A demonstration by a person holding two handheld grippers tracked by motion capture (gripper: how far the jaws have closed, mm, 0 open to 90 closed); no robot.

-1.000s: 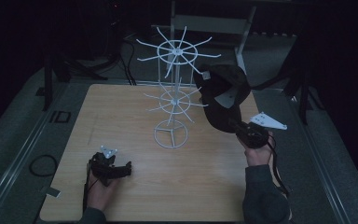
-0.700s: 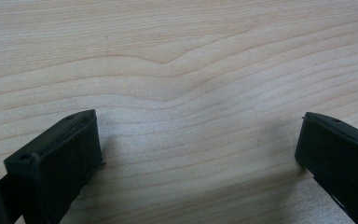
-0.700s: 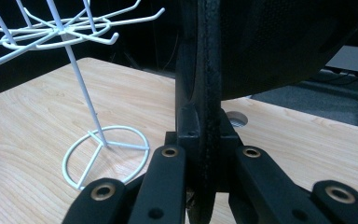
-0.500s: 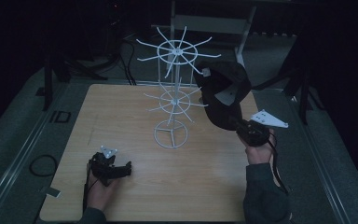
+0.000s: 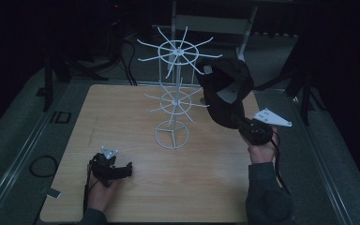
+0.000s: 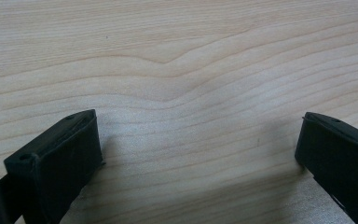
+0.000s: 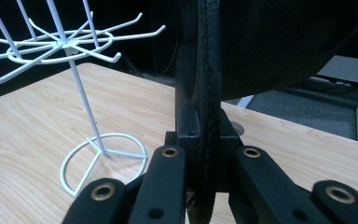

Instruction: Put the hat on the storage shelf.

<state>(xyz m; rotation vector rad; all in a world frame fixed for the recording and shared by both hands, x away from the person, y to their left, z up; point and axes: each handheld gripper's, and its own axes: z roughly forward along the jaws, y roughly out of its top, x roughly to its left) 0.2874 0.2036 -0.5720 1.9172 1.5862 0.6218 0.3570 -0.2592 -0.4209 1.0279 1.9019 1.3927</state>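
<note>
On the table [image 5: 136, 108] stands one white wire rack [image 5: 173, 101], with two tiers of hooks on a single stem above a ring base. At the rack's right side the right gripper [image 5: 243, 125] holds one black cap [image 5: 225, 91] up in the air, close to the tips of the upper hooks; whether it touches them I cannot tell. In the right gripper view the jaws are clamped tight on an edge of the cap [image 7: 279, 42], with the rack [image 7: 70, 51] off to the left. Near the table's front left corner the left gripper [image 5: 126, 169] lies on the wood under one hand [image 5: 101, 194]. Its two jaws stand wide apart with nothing between them, bare table [image 6: 182, 70] ahead of them.
</note>
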